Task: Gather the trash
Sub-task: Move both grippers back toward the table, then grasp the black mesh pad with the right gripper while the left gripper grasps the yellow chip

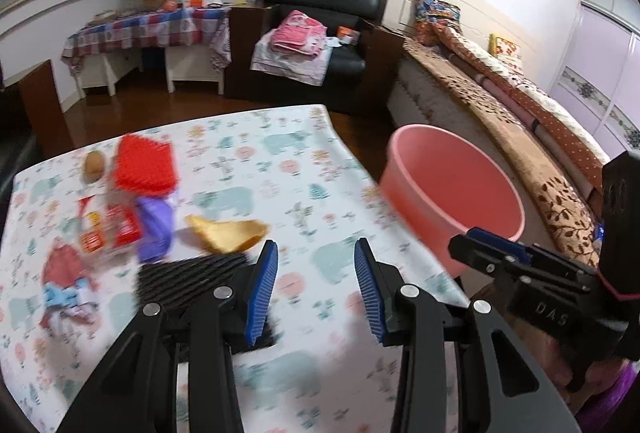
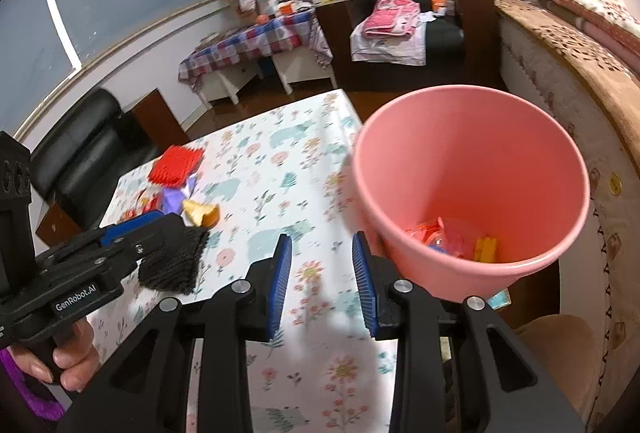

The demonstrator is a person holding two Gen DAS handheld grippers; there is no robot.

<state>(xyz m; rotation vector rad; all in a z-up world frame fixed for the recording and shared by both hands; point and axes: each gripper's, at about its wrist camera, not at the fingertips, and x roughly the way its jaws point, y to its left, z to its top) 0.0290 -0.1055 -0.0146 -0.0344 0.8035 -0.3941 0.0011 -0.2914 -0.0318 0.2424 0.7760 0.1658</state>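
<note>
A pink bin (image 2: 472, 169) stands at the table's right edge, with red and yellow scraps (image 2: 452, 237) in its bottom; it also shows in the left wrist view (image 1: 452, 189). My left gripper (image 1: 316, 281) is open and empty above the table. My right gripper (image 2: 322, 277) is open and empty, its right finger close to the bin's wall. On the table lie an orange peel (image 1: 228, 233), a purple wrapper (image 1: 154, 229), red packets (image 1: 108, 233), a red spiky pad (image 1: 146, 165), a black ribbed pad (image 1: 188, 277), a brown egg-like thing (image 1: 94, 165) and crumpled wrappers (image 1: 66, 285).
The table has a floral cloth (image 1: 280, 161). A bed (image 1: 520, 121) runs along the right. A black armchair (image 1: 320, 33) with pink clothes and a low table with a checked cloth (image 1: 148, 29) stand behind.
</note>
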